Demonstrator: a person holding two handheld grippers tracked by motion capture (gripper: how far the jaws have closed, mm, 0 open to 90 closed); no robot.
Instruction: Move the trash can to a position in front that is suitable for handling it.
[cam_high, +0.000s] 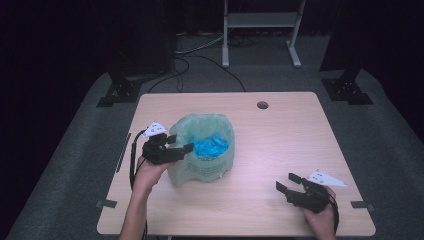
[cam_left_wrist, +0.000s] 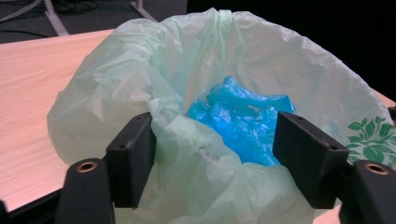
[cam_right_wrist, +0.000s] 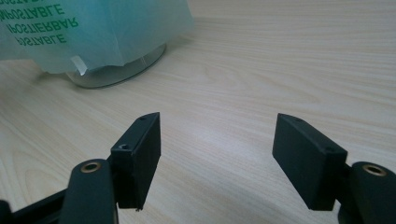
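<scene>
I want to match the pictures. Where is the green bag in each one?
High view: green bag left of centre on the table.
Left gripper view: it takes up the middle.
Right gripper view: top left corner.
Shared landmark: the table's pale wood.

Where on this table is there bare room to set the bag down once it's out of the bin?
The widest bare patch lies right of the bin, between it, the cable hole and the right gripper. A bare strip runs along the table's far edge. It is crowded at the bin's left rim, where the left gripper straddles the green bag.
</scene>
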